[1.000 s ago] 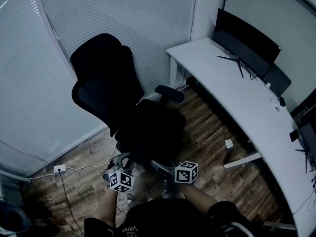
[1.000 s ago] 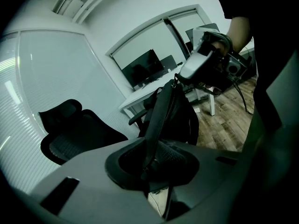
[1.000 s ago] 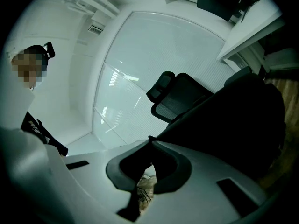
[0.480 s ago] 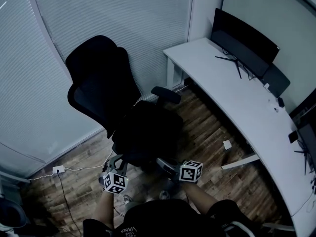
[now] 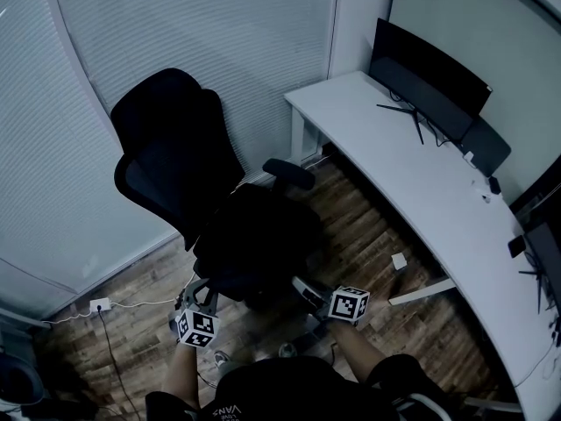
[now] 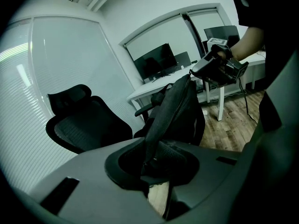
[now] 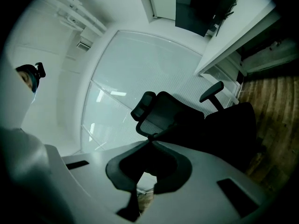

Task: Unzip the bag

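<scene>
Since a second ago the two grippers have drawn a little further apart, the left gripper going left and nearer, the right gripper going right.

Between them sits the bag, a soft black thing of woven cloth, slumped on the seat of the office chair. In the left gripper view it rises to a narrow peak, with a zip line running along its edge. The left gripper's jaws are pressed together on a fold of that cloth low down. The right gripper's jaws are closed on the bag's top, and the left gripper view shows it held there from above by a bare forearm.

The chair has a curved mesh back and padded armrests. To the right stands a smooth white desk with a flat dark monitor at its far edge. Underfoot is a floor of brown wood planks.
</scene>
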Action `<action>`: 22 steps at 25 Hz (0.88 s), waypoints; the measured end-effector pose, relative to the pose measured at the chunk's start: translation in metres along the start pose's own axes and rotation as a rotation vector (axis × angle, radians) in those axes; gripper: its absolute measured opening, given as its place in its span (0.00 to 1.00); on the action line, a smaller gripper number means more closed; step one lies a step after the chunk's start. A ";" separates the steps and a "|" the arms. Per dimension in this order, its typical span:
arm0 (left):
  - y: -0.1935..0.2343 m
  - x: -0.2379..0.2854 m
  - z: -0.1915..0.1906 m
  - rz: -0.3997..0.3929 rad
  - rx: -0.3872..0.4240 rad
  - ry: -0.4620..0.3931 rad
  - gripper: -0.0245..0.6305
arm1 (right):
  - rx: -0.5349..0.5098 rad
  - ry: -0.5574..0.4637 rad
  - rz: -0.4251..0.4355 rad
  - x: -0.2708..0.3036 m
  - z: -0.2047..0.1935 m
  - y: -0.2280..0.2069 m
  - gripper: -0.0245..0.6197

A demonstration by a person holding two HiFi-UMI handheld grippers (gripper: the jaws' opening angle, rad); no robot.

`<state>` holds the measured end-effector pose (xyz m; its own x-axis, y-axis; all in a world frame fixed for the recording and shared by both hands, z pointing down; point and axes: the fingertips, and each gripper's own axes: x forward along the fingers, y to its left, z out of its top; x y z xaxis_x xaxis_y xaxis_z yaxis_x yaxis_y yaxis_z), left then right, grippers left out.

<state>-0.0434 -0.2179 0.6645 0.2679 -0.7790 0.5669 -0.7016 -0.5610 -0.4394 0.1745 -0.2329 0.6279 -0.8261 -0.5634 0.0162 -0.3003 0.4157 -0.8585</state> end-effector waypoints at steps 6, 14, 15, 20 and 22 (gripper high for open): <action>-0.004 0.002 0.001 0.001 -0.007 0.012 0.16 | 0.018 -0.020 -0.044 -0.012 0.009 -0.022 0.11; -0.004 0.001 -0.001 0.003 -0.014 0.026 0.16 | 0.043 -0.062 -0.104 -0.021 0.017 -0.045 0.11; -0.005 0.001 -0.001 0.004 -0.015 0.026 0.16 | 0.048 -0.069 -0.113 -0.022 0.018 -0.046 0.11; -0.007 0.000 -0.001 -0.005 -0.027 0.033 0.16 | 0.054 -0.085 -0.128 -0.023 0.016 -0.047 0.11; -0.009 -0.001 -0.002 -0.009 -0.023 0.039 0.16 | 0.028 -0.072 -0.138 -0.024 0.013 -0.047 0.11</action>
<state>-0.0388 -0.2116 0.6692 0.2487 -0.7623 0.5975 -0.7141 -0.5610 -0.4186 0.2146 -0.2482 0.6613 -0.7413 -0.6638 0.0987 -0.3944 0.3118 -0.8644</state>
